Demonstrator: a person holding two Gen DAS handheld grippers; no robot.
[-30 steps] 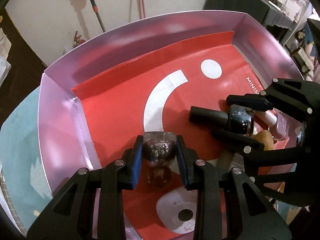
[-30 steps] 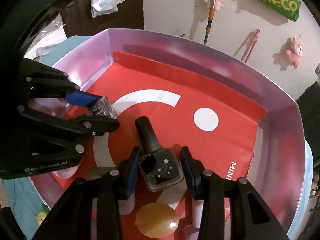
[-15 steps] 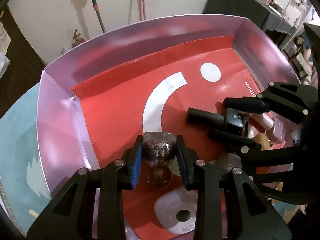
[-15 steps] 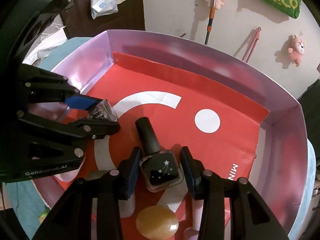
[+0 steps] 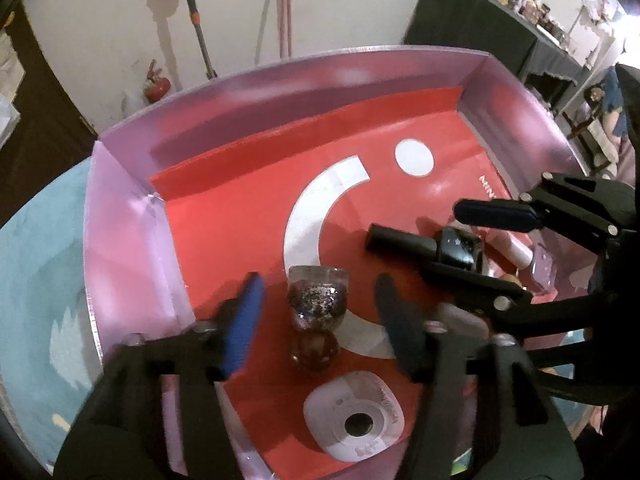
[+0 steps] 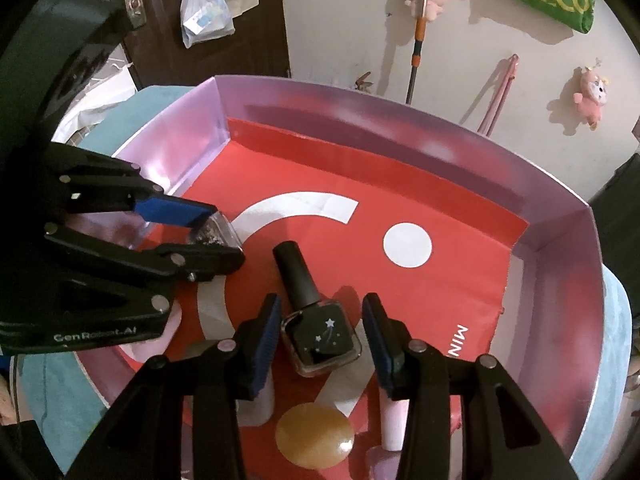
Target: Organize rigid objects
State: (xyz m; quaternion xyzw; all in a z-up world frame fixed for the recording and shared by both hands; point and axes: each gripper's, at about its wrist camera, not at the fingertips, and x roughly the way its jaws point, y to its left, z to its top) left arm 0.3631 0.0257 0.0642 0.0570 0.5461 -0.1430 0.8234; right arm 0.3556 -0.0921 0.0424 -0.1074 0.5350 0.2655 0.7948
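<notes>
A glitter nail polish bottle (image 5: 318, 300) lies on the red floor of a purple-walled tray (image 5: 128, 236). My left gripper (image 5: 318, 304) is open, its fingers on either side of the bottle and apart from it. A black nail polish bottle with white stars (image 6: 320, 336) lies on the tray (image 6: 560, 240) floor between the fingers of my right gripper (image 6: 320, 340), which is open. The black bottle also shows in the left wrist view (image 5: 456, 246), and the glitter bottle in the right wrist view (image 6: 216, 234).
A white rounded case (image 5: 354, 416) lies near the tray's front edge. An amber round object (image 6: 316, 436) and pale pink bottles (image 6: 390, 428) lie under my right gripper. The far half of the tray floor bears only a white arc and dot. Teal cloth surrounds the tray.
Both grippers have opened. The left let go of the glitter bottle and the right let go of the black bottle; both bottles now rest on the tray floor.
</notes>
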